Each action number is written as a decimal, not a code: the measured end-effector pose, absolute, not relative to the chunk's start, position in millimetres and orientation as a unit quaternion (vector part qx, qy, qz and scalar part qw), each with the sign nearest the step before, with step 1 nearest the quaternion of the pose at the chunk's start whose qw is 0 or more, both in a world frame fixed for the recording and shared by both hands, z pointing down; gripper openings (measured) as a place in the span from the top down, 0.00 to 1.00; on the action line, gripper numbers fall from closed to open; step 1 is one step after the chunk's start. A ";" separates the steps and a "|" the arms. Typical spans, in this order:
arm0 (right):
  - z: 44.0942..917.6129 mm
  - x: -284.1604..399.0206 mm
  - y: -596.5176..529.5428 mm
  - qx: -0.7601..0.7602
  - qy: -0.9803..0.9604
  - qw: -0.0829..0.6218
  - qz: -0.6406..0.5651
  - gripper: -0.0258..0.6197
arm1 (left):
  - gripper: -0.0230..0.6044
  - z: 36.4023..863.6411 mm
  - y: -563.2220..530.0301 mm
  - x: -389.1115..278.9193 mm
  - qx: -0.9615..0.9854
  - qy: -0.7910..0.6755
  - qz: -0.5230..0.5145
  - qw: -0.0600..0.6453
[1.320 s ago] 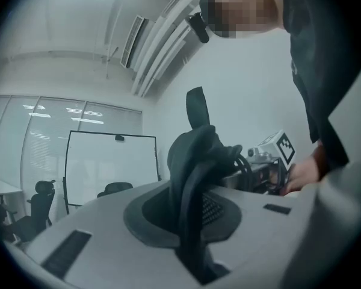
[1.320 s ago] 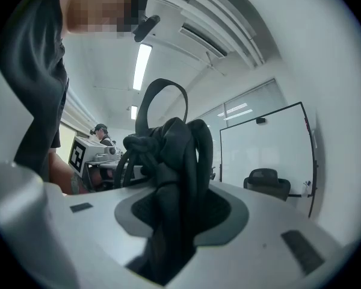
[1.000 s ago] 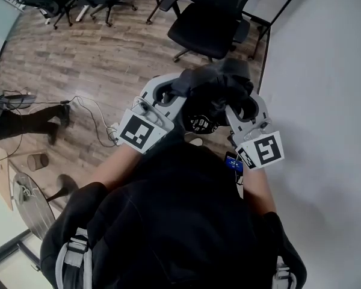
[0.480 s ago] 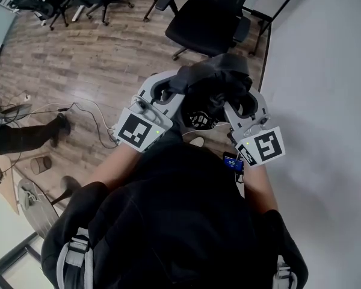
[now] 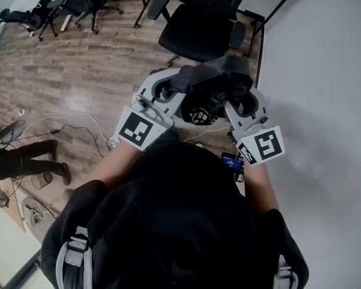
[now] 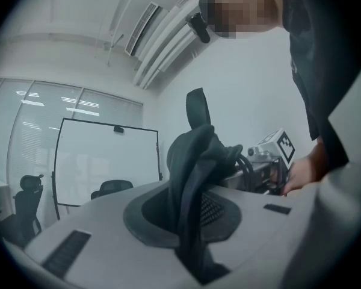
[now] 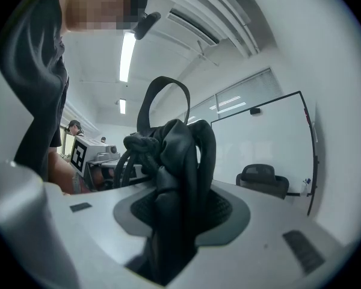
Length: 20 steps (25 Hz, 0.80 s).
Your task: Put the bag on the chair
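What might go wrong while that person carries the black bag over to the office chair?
1. The left gripper and right gripper each pinch only a fold of the bag; the floppy fabric might slip out and drop.
2. The chair looks wheeled and has armrests, so it may roll, or the bag may snag, at set-down.
3. A cable lies on the floor nearby, a possible trip hazard.

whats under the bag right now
Held by the left gripper and right gripper, the bag hangs over wooden floor; the chair stands just beyond it, not beneath. The floor patch straight below is covered by the bag itself.
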State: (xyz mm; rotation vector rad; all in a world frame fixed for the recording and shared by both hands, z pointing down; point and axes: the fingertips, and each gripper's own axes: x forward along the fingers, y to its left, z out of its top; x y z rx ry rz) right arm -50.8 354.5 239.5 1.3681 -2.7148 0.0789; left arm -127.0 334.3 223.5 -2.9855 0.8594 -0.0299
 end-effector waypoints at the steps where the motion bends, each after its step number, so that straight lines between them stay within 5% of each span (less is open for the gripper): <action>1: 241.1 -49.6 355.4 0.452 -0.890 0.049 0.026 0.73 | 0.90 224.8 334.8 -125.6 -0.962 0.273 -0.009 0.018; 10: 276.4 -50.5 352.6 0.470 -0.882 0.035 0.027 0.73 | 0.90 257.4 329.4 -125.5 -0.966 0.257 -0.010 0.030; 20: 260.8 -131.4 252.6 0.485 -0.872 0.048 0.043 0.73 | 0.90 241.3 224.5 -204.7 -0.970 0.242 -0.003 0.011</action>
